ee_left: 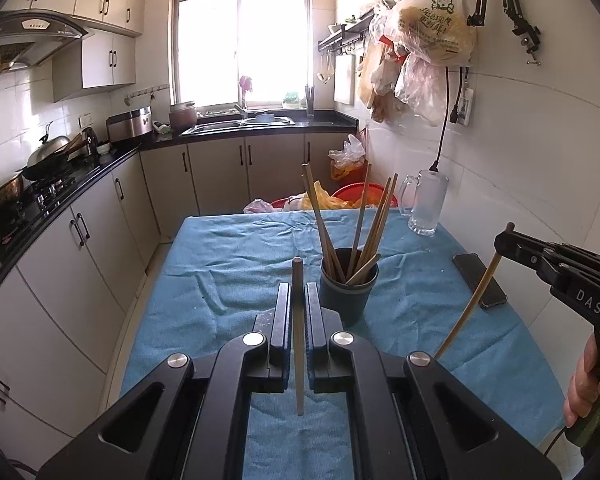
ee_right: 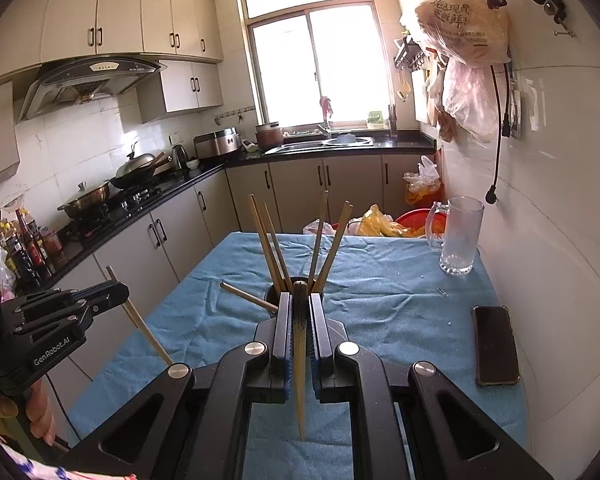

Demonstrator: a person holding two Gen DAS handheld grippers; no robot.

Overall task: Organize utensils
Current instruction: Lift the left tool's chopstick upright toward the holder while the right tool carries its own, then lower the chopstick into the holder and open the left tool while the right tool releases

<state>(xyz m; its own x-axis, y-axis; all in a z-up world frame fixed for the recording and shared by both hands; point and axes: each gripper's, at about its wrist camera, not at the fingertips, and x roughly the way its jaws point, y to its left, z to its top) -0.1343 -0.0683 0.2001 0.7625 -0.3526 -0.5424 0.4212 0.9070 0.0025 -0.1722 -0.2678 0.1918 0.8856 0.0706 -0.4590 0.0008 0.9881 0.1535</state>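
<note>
Both grippers, left gripper (ee_left: 299,308) and right gripper (ee_right: 300,312), are clamped on one chopstick (ee_left: 298,344) each; more chopsticks are held in the dark cup (ee_left: 349,292).

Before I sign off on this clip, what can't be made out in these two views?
- Dark cup: in the right wrist view the right gripper and its chopstick hide nearly all of it.
- Chopstick count in the cup: the sticks overlap in both views.
- Phone: screen dark, nothing readable.
- Left gripper's chopstick: its lower tip ends over the cloth; whether they touch is unclear.
</note>
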